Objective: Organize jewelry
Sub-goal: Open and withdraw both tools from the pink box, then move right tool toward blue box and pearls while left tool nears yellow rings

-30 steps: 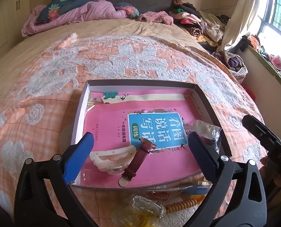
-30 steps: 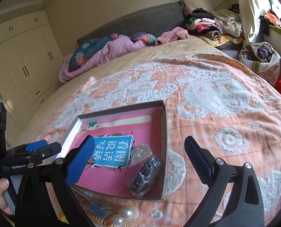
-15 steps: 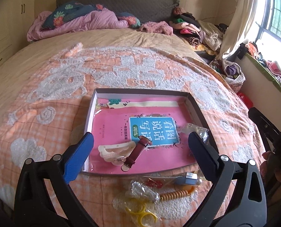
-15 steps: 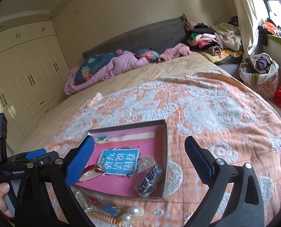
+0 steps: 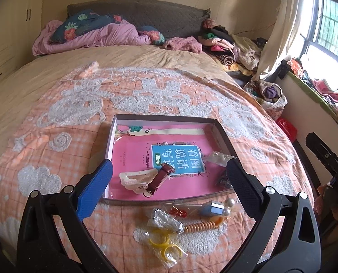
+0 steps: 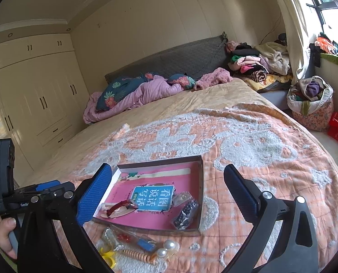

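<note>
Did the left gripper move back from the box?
Yes. The left gripper pulled back and up: the box looks smaller and farther, and more jewelry on the blanket shows.

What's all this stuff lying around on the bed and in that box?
Box: one, grey-walled, pink book inside, on the orange blanket.
Watch: one, maroon strap, in box.
Hair clip: one, cream, under watch.
Dark beads bag: one, box's right side.
Clear packet: one, in box.
Yellow rings: two, before box.
Orange coil: one, before box.
Pearls: two, white, before box.
Left gripper: open, empty.
Right gripper: open, empty.
</note>
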Demonstrator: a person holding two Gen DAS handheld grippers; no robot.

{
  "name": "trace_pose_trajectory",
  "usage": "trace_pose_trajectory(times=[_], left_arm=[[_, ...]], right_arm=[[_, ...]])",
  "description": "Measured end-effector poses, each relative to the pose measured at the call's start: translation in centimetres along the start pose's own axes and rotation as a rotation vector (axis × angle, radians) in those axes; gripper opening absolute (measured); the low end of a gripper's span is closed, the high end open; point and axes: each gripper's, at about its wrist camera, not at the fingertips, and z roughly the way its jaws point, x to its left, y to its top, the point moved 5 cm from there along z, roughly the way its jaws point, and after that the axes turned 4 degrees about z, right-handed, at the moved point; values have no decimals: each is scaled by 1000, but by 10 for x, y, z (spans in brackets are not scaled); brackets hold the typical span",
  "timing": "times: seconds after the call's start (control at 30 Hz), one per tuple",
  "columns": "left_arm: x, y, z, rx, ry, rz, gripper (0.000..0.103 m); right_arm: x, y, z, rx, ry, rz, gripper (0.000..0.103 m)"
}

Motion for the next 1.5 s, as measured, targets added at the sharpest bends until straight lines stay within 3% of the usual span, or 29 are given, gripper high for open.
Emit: trace_pose_trajectory(times=[0.7,1.5], left_arm=[[-7,-21,-34,-32,-29,39,93],[-4,-76,-32,49,-52,77,93]], right_arm=[[11,-24,-38,19,-26,-38,98],[29,-75,-42,140,-36,-98,98]])
